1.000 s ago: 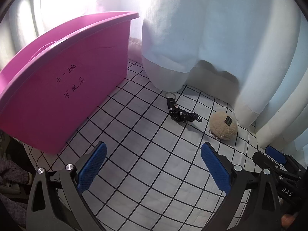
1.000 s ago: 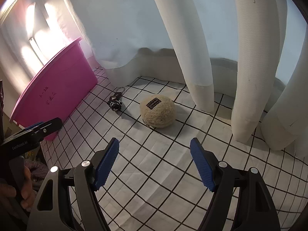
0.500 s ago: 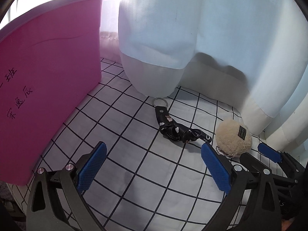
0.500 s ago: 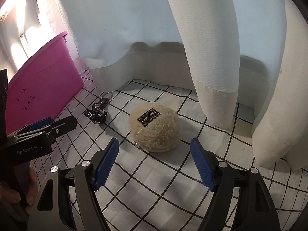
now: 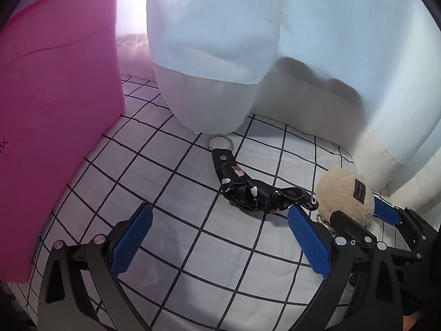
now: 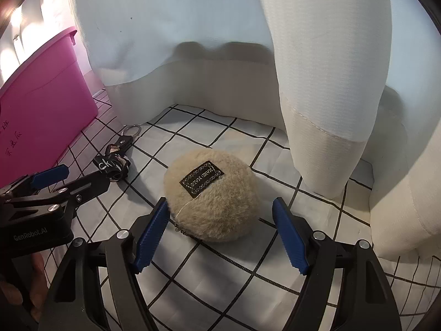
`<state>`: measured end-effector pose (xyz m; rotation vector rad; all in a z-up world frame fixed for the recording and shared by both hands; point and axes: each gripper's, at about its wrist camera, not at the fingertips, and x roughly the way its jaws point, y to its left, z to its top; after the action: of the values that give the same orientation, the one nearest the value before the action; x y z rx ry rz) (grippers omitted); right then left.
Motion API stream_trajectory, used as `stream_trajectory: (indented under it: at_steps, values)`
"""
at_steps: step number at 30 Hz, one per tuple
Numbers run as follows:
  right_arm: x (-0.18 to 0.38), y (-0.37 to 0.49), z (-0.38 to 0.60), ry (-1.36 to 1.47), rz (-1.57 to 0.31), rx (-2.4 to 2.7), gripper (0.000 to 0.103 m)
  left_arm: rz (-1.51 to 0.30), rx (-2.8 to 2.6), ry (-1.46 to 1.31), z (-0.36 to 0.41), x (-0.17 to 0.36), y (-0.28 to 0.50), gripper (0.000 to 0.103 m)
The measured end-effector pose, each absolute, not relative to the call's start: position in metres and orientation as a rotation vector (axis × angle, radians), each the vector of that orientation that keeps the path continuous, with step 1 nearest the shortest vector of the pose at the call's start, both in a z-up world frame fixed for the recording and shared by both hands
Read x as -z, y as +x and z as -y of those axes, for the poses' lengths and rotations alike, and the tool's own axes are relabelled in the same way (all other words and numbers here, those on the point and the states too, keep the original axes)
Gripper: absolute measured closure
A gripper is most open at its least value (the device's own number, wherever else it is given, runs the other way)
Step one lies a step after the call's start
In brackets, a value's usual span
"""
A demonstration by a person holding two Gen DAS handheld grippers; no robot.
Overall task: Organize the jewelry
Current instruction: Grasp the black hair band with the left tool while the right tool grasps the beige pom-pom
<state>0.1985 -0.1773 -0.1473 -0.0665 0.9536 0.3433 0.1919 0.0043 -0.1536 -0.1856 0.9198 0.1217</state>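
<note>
A black patterned strap keychain point(image 5: 248, 184) with a metal ring lies on the white checked cloth point(image 5: 171, 193). My left gripper point(image 5: 217, 226) hovers open just short of it, nothing between its blue pads. Beside the strap sits a beige fluffy pompom charm point(image 6: 212, 198) with a black label and a ball chain. My right gripper point(image 6: 220, 220) stands open around the pompom's near side, its pads apart from the fur. The pompom point(image 5: 344, 195) and the right gripper's fingers point(image 5: 386, 212) also show in the left wrist view. The strap keychain point(image 6: 115, 162) is at the left of the right wrist view, behind the left gripper's fingers point(image 6: 49, 176).
A tall pink bin point(image 5: 55, 110) with handwriting stands at the left on the cloth. White curtain folds point(image 6: 325, 82) hang down to the cloth at the back and right, close behind the keychain ring and the pompom. A hand point(image 6: 35, 289) holds the left gripper.
Both grippers have come down and forward towards the cloth. The strap keychain and the pompom now sit larger and closer to the fingertips. Both stay open.
</note>
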Motion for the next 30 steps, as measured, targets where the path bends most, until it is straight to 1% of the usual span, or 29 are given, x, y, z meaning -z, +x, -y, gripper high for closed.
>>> stream_trajectory:
  at_steps: [14,18,21,23,25,27,28,29,30]
  values:
    - [0.151,0.206,0.176,-0.096,-0.946,-0.336,0.03,-0.968,-0.062,-0.312,-0.017,0.167,0.228,0.006]
    - [0.152,0.208,0.174,-0.108,-0.941,-0.333,0.03,-0.947,-0.061,-0.346,-0.022,0.167,0.236,0.006]
    - [0.152,0.208,0.172,-0.119,-0.936,-0.331,0.03,-0.928,-0.065,-0.343,-0.022,0.167,0.24,0.009]
    - [0.155,0.211,0.165,-0.125,-0.934,-0.329,0.031,-0.923,-0.085,-0.31,-0.02,0.167,0.241,0.017]
    - [0.157,0.214,0.16,-0.133,-0.932,-0.326,0.031,-0.921,-0.105,-0.271,-0.018,0.166,0.242,0.038]
    - [0.159,0.216,0.154,-0.139,-0.931,-0.324,0.031,-0.918,-0.118,-0.256,-0.018,0.166,0.241,0.047]
    - [0.159,0.217,0.154,-0.142,-0.929,-0.325,0.034,-0.915,-0.114,-0.262,-0.019,0.166,0.24,0.049]
    - [0.159,0.217,0.151,-0.146,-0.925,-0.323,0.041,-0.912,-0.116,-0.267,-0.022,0.166,0.239,0.052]
    - [0.159,0.217,0.15,-0.151,-0.924,-0.318,0.042,-0.908,-0.118,-0.268,-0.023,0.166,0.237,0.058]
